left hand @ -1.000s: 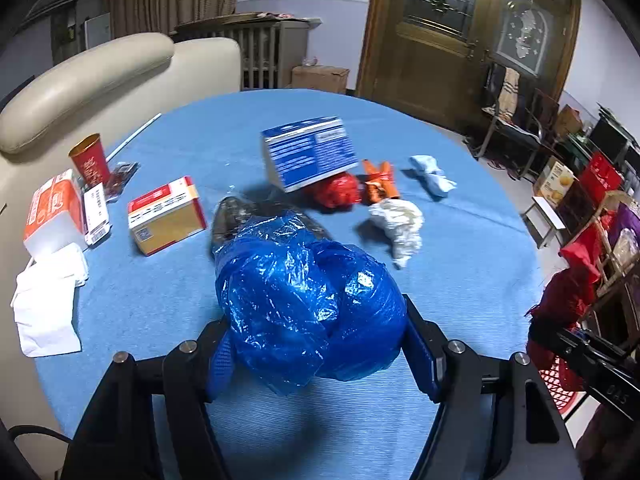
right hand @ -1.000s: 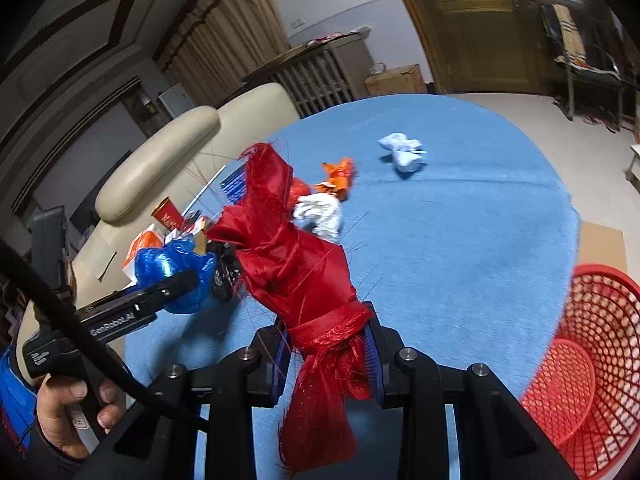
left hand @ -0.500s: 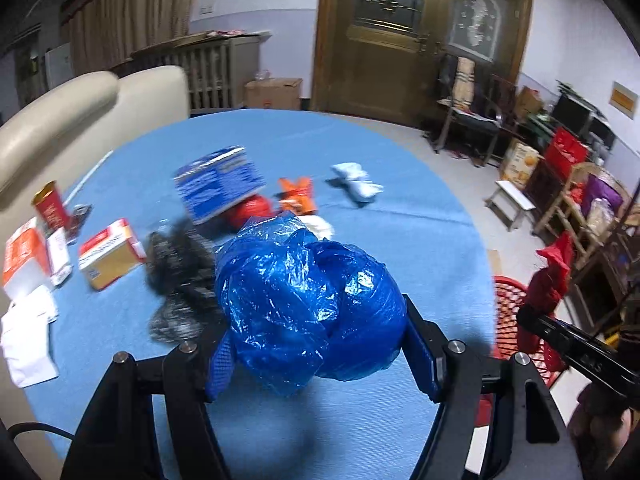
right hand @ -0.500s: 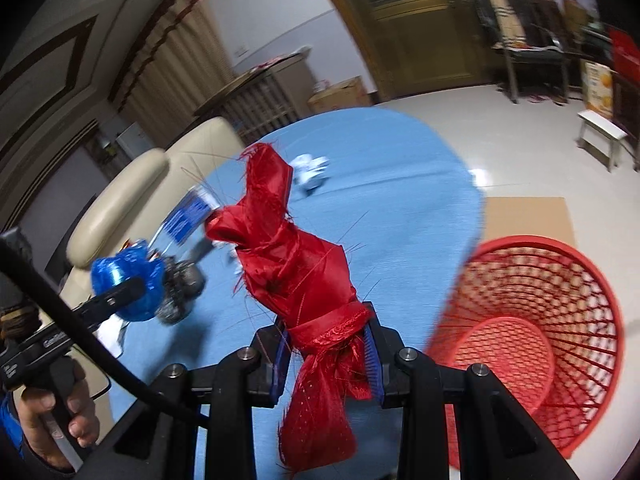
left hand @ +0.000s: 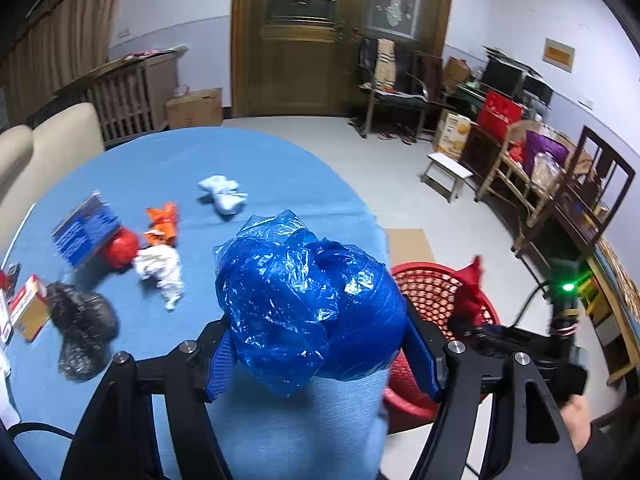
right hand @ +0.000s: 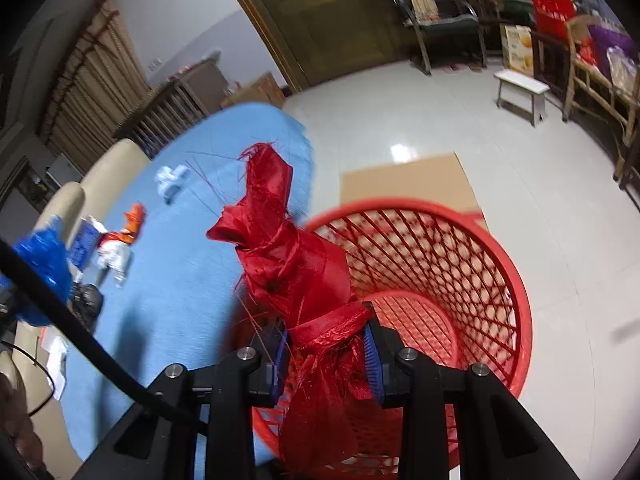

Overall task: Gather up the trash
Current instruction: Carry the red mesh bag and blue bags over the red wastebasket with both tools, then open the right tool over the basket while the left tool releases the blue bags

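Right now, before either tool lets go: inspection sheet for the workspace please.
Surface: round table under blue cloth.
Job's things: blue plastic bag wad in the left tool; red mesh wad in the right tool, over the rim of the red basket on the floor beside the table.
Clutter: on the cloth, white wad, orange scrap, pale blue wad, red wad, black bag, blue box, red-and-tan carton.
Grippers: both tools closed on their loads.
Cables: black cable crossing the right wrist view.
Surroundings: wooden door, chair, stool, cardboard sheet under the basket.
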Available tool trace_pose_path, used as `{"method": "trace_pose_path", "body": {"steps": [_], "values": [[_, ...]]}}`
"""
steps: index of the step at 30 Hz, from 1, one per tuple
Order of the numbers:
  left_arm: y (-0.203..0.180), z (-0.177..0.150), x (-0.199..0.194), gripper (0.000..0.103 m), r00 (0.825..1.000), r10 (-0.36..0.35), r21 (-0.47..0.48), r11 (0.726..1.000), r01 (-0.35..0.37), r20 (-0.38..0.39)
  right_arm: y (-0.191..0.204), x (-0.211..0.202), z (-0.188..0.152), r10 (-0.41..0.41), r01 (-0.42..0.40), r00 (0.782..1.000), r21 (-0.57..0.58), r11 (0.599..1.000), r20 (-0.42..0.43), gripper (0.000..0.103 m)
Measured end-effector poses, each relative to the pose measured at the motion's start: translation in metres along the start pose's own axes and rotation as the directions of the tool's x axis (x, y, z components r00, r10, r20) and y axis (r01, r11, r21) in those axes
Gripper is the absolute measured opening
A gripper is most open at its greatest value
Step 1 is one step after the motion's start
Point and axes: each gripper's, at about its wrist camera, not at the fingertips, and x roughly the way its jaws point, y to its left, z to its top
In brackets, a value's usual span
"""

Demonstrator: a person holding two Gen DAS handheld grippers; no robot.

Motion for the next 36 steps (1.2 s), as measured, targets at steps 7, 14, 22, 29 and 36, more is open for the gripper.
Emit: {"method": "trace_pose_path", "body": {"steps": [7, 14, 22, 29, 36], "values": [[-0.032, 0.005, 0.022, 0.073, 0.998, -0.042, 0.044, 0.998, 0.044, -0.038, -0.021, 0.011, -0.005, -0.020, 0.021, 1.000, 0.046, 0.999, -0.018, 0.078], [-0.059, 0.005, 0.036, 0.073, 0.996, -0.063, 0.086, 0.994, 0.069, -0.067, -0.054, -0.013, 0.005, -0.011, 0.002, 0.998, 0.133, 0.991, 0.067, 0.078], [-0.093, 0.000, 0.064, 0.077, 0.986, -0.111, 0.126, 0.984, 0.127, -0.125, -0.119, -0.039, 0.050, -0.104, 0.022, 0.960, 0.301, 0.953, 0.261, 0.088], [-0.126, -0.012, 0.098, 0.082, 0.973, -0.096, 0.216, 0.966, 0.142, -0.208, -0.146, -0.007, 0.089, -0.080, -0.010, 0.964, 0.335, 0.942, 0.254, 0.088], [-0.112, -0.016, 0.104, 0.090, 0.965, -0.089, 0.186, 0.973, 0.137, -0.247, -0.149, 0.026, 0.083, -0.053, -0.027, 0.976, 0.355, 0.934, 0.211, 0.088]]}}
